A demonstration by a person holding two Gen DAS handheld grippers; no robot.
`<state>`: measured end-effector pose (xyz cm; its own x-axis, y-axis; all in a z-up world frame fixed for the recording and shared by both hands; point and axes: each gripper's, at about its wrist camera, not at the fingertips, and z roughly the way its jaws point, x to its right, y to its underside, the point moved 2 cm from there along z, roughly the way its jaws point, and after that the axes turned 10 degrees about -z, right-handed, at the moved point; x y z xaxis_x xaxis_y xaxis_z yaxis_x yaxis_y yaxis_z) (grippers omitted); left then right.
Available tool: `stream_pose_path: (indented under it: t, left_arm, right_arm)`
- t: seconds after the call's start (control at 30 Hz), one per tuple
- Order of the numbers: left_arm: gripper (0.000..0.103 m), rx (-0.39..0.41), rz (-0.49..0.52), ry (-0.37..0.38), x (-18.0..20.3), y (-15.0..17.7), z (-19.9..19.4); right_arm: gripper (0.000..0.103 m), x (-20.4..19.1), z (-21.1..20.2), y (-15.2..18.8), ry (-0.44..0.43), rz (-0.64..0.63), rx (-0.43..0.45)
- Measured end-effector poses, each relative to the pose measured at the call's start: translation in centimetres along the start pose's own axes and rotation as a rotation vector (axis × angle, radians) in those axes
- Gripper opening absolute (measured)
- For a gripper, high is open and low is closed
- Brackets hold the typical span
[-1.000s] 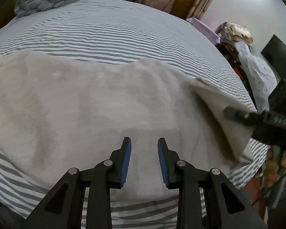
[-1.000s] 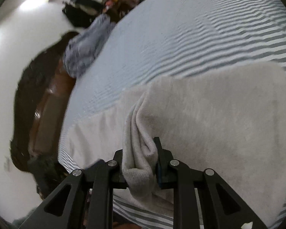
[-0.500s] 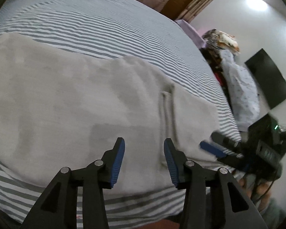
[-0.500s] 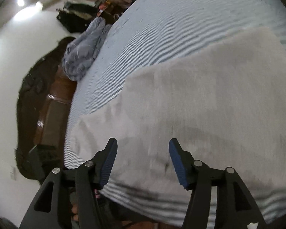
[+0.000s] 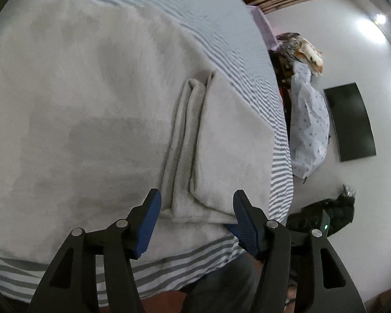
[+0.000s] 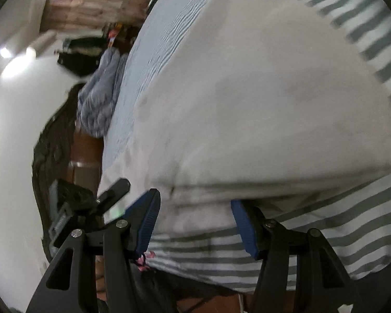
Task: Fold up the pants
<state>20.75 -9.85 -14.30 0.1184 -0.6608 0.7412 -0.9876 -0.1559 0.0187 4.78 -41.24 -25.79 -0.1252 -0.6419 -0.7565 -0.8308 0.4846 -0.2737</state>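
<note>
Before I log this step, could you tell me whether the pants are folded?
Partly folded: the pants show a doubled layer with stacked edges at one end.

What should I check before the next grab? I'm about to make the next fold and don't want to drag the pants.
1. Left gripper open: ok, jaws spread wide, nothing between them.
2. Right gripper open: ok, jaws wide apart, holding nothing.
3. Pants lying flat on the bed: ok, spread out, with a folded flap on top.
4. Flap edge lined up between the left jaws: ok, its near corner sits in the gap.
5. Right jaws around the near pants edge: cannot tell, the view is blurred.
6. Pants fully on the bed: ok, striped sheet shows beyond the near edge.
</note>
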Motion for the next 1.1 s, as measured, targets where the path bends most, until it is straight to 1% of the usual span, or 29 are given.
stream_pose_path:
  t: [0.1, 0.17, 0.23, 0.33, 0.4, 0.43, 0.47, 0.5, 0.53, 0.57, 0.7, 0.73, 0.8, 0.87, 0.9, 0.93, 1.0, 1.1]
  left_arm:
    - [0.058, -0.007, -0.021, -0.014, 0.0, 0.1, 0.7]
    - [0.058, -0.005, -0.024, -0.019, 0.2, 0.3, 1.4]
    - [0.058, -0.006, -0.034, -0.027, 0.7, 0.3, 2.0]
    - [0.058, 0.009, -0.023, -0.051, 1.8, -0.1, 2.9]
    - [0.058, 0.01, -0.016, -0.063, 1.8, -0.1, 3.0]
    - [0.057, 0.015, -0.009, -0.074, 2.0, -0.1, 3.1]
    - [0.053, 0.023, 0.006, -0.084, 2.3, -0.1, 3.1]
    - [0.04, 0.032, 0.018, -0.099, 2.4, 0.0, 3.1]
    - [0.023, 0.05, 0.032, -0.135, 2.4, -0.1, 3.1]
    - [0.019, 0.051, 0.038, -0.156, 2.2, -0.2, 3.2]
    - [0.017, 0.051, 0.018, -0.142, 1.6, -0.1, 3.2]
    - [0.017, 0.057, 0.031, -0.145, 1.6, 0.1, 3.0]
    - [0.017, 0.067, 0.063, -0.151, 2.0, 0.5, 2.6]
    - [0.016, 0.068, 0.076, -0.145, 2.6, 0.5, 2.3]
    - [0.016, 0.059, 0.079, -0.136, 2.8, 0.5, 2.1]
    - [0.016, 0.055, 0.081, -0.127, 2.8, 0.5, 1.7]
    - [0.016, 0.061, 0.095, -0.114, 2.9, 0.5, 0.8]
    - [0.016, 0.074, 0.114, -0.117, 2.9, 0.5, -0.3]
  right_arm:
    - [0.055, 1.8, -1.6, -0.5, -0.001, 0.043, 0.058]
    - [0.053, 2.9, -2.3, -0.7, -0.016, 0.073, 0.087]
    - [0.052, 3.6, -2.5, -0.7, -0.042, 0.103, 0.097]
    - [0.052, 3.9, -2.4, -0.6, -0.042, 0.099, 0.111]
    - [0.052, 4.0, -2.3, -0.6, -0.049, 0.102, 0.116]
    - [0.052, 4.1, -2.3, -0.7, -0.057, 0.108, 0.117]
    - [0.052, 4.2, -2.4, -0.7, -0.063, 0.114, 0.12]
    - [0.052, 4.5, -2.5, -0.5, -0.07, 0.122, 0.123]
    - [0.052, 4.7, -2.6, -0.4, -0.076, 0.129, 0.127]
    - [0.052, 4.8, -2.6, -0.4, -0.08, 0.136, 0.131]
    - [0.052, 4.9, -2.6, -0.3, -0.077, 0.145, 0.134]
    - [0.049, 4.9, -2.6, -0.4, -0.075, 0.147, 0.132]
    - [0.04, 5.0, -2.6, -0.5, -0.062, 0.16, 0.128]
    - [0.02, 4.8, -2.5, -0.7, -0.028, 0.141, 0.12]
    - [0.018, 4.5, -2.6, -0.7, 0.009, 0.112, 0.114]
    - [0.017, 4.3, -2.6, -0.7, 0.019, 0.097, 0.111]
    - [0.016, 3.5, -2.6, -0.8, 0.032, 0.066, 0.107]
    - [0.015, 2.3, -2.4, -1.1, 0.036, 0.035, 0.094]
